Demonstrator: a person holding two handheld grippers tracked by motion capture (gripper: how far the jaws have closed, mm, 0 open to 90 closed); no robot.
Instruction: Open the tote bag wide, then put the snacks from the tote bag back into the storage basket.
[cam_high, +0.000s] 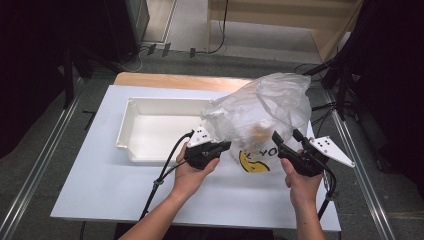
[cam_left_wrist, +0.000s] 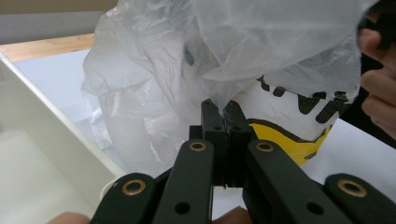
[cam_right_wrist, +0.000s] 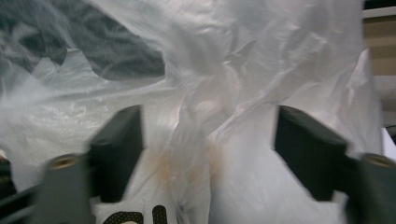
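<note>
From above, a person's two forearms reach in from the bottom edge over a white table (cam_high: 100, 190). A crumpled clear plastic bag (cam_high: 265, 112) with a yellow and black print stands on the table between the hands, at the right end of an empty white tray (cam_high: 150, 127). The left gripper (cam_high: 226, 145) meets the bag's left side. The right gripper (cam_high: 286, 135) meets its right side, jaws spread apart.

In the left gripper view, the left gripper (cam_left_wrist: 226, 116) has its two black jaws pressed together, pinching a fold of the plastic bag (cam_left_wrist: 154, 88) low on its side. The tray (cam_left_wrist: 42, 144) wall runs along the left. The other hand (cam_left_wrist: 378, 88) shows at the right edge.

In the right gripper view, the right gripper (cam_right_wrist: 208, 135) has its jaws standing partly open, with gathered film of the plastic bag (cam_right_wrist: 224, 84) between them, not squeezed. The picture is blurred.
</note>
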